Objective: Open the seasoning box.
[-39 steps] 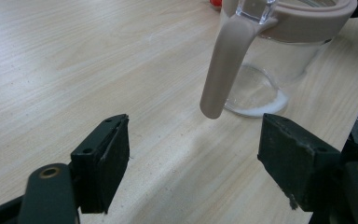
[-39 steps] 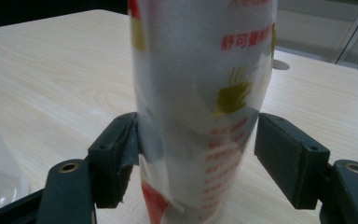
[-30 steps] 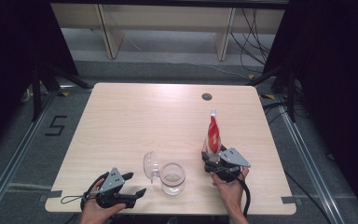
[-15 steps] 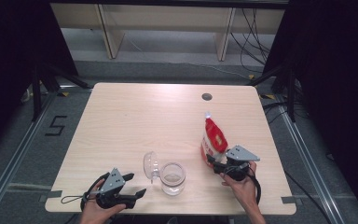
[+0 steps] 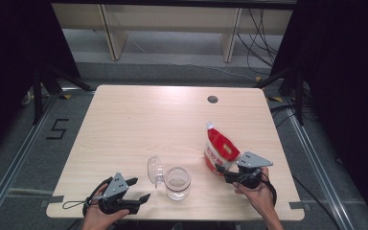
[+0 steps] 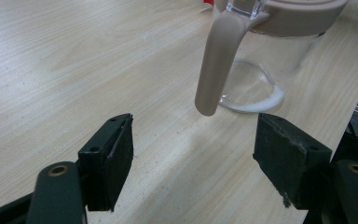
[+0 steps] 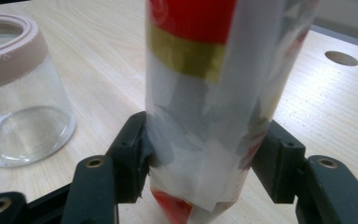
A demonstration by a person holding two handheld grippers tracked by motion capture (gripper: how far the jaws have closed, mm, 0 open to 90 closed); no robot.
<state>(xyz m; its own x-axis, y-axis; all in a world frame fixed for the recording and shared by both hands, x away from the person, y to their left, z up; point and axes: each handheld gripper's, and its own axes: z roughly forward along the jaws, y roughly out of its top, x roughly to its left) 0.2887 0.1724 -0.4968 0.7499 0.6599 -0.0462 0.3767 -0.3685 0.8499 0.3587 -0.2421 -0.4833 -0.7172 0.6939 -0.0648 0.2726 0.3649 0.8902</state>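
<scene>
Red-and-white pouch (image 5: 219, 149) stood tilted near the surface's (image 5: 139, 120) right front edge, its lower end clamped in the right tool (image 5: 225, 171), whose jaws had just been closing on it. Judged soft, crinkly film, likely slippery, contents shifting; a low hold on the filled belly seemed safest, with the top floppy. Just left of it stood the open glass jar (image 5: 178, 183), beige rim, hinged lid (image 5: 154, 169) thrown back, a white residue inside — fragile and close to the pouch's path. Left tool (image 5: 137, 188) rested at the front left edge, jaws apart, empty.
</scene>
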